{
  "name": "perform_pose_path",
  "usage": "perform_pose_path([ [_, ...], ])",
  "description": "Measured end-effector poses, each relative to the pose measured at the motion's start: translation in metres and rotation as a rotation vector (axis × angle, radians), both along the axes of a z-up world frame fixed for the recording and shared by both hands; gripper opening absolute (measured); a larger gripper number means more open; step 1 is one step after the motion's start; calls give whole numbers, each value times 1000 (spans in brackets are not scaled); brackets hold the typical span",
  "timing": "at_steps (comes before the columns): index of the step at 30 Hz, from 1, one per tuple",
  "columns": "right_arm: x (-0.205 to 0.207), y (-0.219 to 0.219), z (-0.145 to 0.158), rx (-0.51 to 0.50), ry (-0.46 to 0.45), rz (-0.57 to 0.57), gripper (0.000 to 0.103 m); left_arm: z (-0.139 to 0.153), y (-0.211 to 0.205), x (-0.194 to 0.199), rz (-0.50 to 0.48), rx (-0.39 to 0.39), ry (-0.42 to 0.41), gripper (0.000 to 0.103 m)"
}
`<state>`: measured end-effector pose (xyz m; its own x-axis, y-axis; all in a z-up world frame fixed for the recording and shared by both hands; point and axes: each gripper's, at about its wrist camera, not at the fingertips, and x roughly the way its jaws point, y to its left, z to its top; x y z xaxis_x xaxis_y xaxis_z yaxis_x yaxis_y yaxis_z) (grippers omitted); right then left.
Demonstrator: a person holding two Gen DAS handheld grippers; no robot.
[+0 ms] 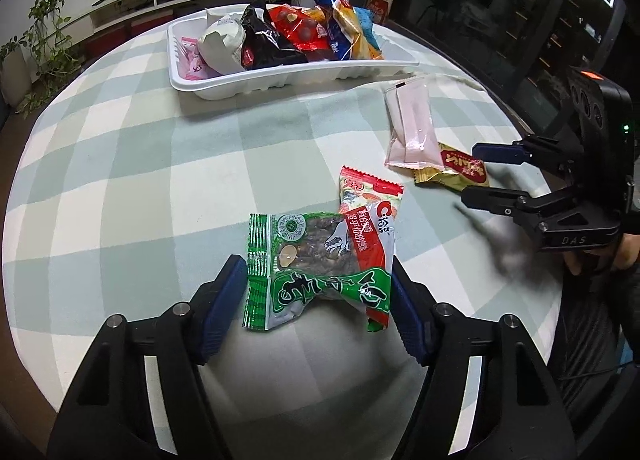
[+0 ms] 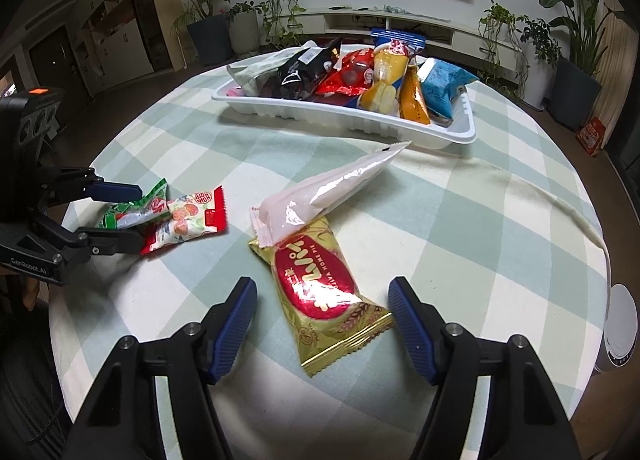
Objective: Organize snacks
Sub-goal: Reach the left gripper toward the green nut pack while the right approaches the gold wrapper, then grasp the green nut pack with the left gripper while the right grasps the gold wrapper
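A green snack packet [image 1: 320, 288] lies partly over a red-and-white packet [image 1: 372, 220] on the checked cloth. My left gripper [image 1: 316, 264] straddles the pair, its blue pads touching their outer edges on both sides. In the right wrist view the same gripper [image 2: 140, 216] has both packets [image 2: 188, 224] bunched between its fingers. My right gripper [image 2: 322, 284] stands open around a gold pie packet [image 2: 320, 292], with a gap on each side. A pink packet [image 2: 332, 192] rests on the pie's far end. A white tray [image 2: 360, 124] holding several snacks sits at the back.
The round table's edge curves close on the right, where a white round device [image 2: 620, 324] stands just past it. A person's hand [image 1: 592, 256] holds the right gripper. Potted plants and a low TV cabinet lie beyond the table.
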<state>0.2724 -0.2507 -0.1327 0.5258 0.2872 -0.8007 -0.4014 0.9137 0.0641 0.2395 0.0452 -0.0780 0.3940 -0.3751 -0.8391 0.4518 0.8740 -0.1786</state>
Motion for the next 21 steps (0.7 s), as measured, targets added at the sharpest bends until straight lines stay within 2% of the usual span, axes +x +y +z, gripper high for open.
perform_pose_path([
  [3, 0, 1, 0, -3, 3, 3, 65, 2, 0, -2, 4, 5, -17, 62],
  [6, 0, 1, -2, -4, 14, 7, 60, 5, 2, -3, 14, 7, -39, 50],
  [12, 0, 3, -4, -12, 26, 10, 59, 2, -1, -6, 5, 27, -64, 51],
  [17, 0, 3, -4, -13, 26, 9, 59, 10, -9, -13, -16, 60, -148, 51],
  [21, 0, 2, -4, -8, 29, 3, 59, 10, -9, -11, -9, 63, -151, 51],
])
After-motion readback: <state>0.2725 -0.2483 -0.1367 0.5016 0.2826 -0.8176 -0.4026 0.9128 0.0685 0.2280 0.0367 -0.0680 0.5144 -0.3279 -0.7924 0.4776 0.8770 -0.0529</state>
